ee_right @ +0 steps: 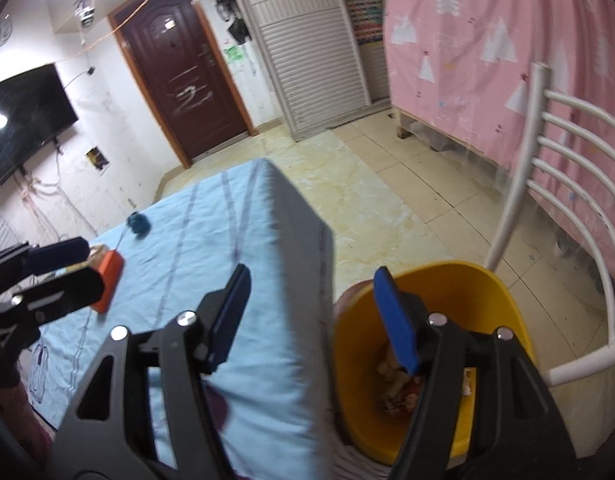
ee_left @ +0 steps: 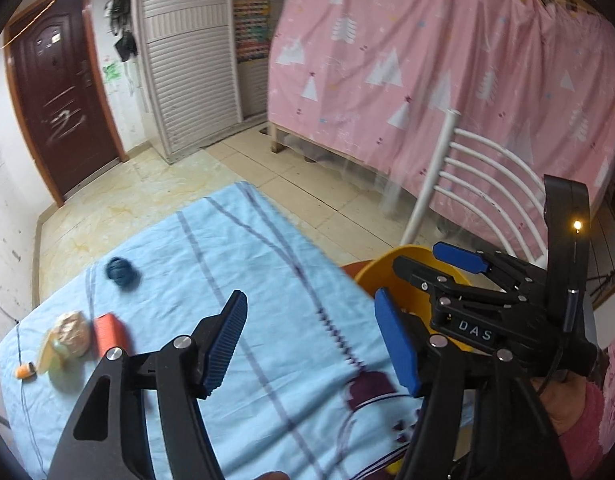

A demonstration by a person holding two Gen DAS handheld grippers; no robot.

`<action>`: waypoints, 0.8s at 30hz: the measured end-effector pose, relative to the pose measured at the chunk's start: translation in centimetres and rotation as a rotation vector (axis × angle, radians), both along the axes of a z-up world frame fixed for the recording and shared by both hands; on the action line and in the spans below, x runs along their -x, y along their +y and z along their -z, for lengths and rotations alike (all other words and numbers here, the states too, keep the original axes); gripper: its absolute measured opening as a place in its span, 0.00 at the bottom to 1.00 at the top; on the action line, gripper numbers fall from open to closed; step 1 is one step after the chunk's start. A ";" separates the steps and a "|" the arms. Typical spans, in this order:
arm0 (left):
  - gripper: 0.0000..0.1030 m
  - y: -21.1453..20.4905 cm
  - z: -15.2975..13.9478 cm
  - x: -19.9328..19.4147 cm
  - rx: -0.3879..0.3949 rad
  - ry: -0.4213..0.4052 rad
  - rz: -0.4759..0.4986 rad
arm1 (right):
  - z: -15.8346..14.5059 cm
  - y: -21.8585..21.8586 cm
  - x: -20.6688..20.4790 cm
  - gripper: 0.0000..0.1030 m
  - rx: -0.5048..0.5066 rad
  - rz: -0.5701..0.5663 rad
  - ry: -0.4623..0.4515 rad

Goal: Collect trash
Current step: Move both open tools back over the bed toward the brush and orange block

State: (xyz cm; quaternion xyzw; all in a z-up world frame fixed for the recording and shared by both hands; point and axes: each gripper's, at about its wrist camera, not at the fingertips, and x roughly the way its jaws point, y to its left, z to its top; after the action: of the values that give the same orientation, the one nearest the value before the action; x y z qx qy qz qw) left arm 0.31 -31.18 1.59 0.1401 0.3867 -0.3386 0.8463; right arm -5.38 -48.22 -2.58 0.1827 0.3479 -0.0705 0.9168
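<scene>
Counter with light-blue striped cloth (ee_left: 235, 248): one.
Dark-blue crumpled ball (ee_left: 122, 273): one.
Orange rectangular block (ee_left: 108, 334): one.
Tan crumpled wad on a pale green scrap (ee_left: 69, 334): one.
Small orange piece at the cloth's edge (ee_left: 24, 371): one.
Yellow plastic bin (ee_right: 447, 288): one, holding several pale scraps, too blurred to count.
White metal chair with curved slats (ee_right: 567, 152): one.
Black two-finger grippers with blue pads: two, left gripper (ee_left: 311, 344) and right gripper (ee_right: 313, 316).

I am reading white letters "DAS" on my black right gripper (ee_left: 423, 280), standing at the frame's lower right.
</scene>
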 end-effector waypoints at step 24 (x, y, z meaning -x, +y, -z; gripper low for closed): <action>0.57 18.0 0.6 -8.1 0.041 -0.008 -0.300 | -1.7 18.2 -9.2 0.62 0.125 -0.297 0.059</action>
State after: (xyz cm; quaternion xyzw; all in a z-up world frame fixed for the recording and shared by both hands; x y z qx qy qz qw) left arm 8.36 -13.14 0.96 0.0649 0.3930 -0.2154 0.8916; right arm 3.81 -30.03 -0.92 0.0695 0.3928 0.0390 0.9162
